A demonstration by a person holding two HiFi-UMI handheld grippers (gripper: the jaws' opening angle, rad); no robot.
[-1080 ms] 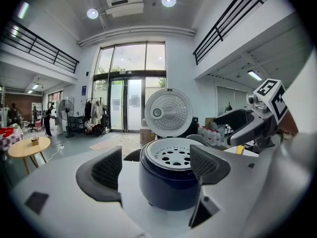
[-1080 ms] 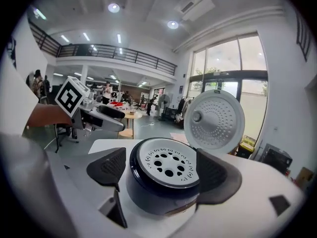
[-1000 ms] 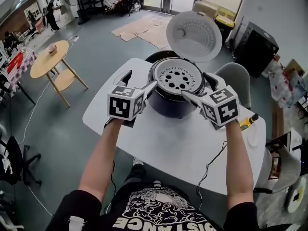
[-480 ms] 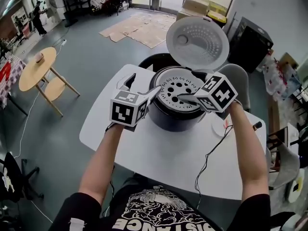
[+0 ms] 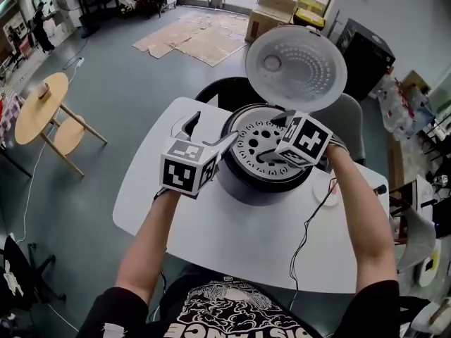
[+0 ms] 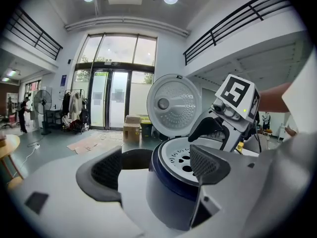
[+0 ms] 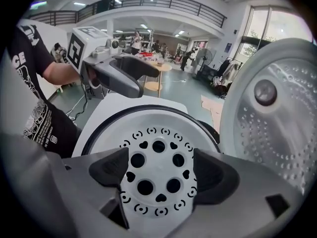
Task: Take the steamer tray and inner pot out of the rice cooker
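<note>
A dark blue rice cooker [image 5: 262, 182] stands on the white table with its lid [image 5: 296, 69] tipped up behind it. The white perforated steamer tray [image 5: 255, 134] fills its mouth and hides the inner pot. My right gripper [image 5: 271, 136] hangs tilted down over the tray [image 7: 158, 133]. It is open; its jaws have just been closing a little, with only the tray's face below them. My left gripper [image 5: 211, 129] is open beside the cooker's left wall [image 6: 168, 192], one finger [image 6: 208, 162] over the rim. Neither gripper [image 7: 161, 170] grips anything.
The table [image 5: 162, 203] extends to the left and toward me. A thin cable [image 5: 310, 224] and a small white dish [image 5: 328, 189] lie right of the cooker. A black chair [image 5: 218, 90] and a grey chair [image 5: 352, 118] stand behind. A round wooden table [image 5: 39, 104] is far left.
Both grippers moved forward to the cooker. The right one swung left over the tray and tipped downward. The left one advanced along the cooker's left side.
</note>
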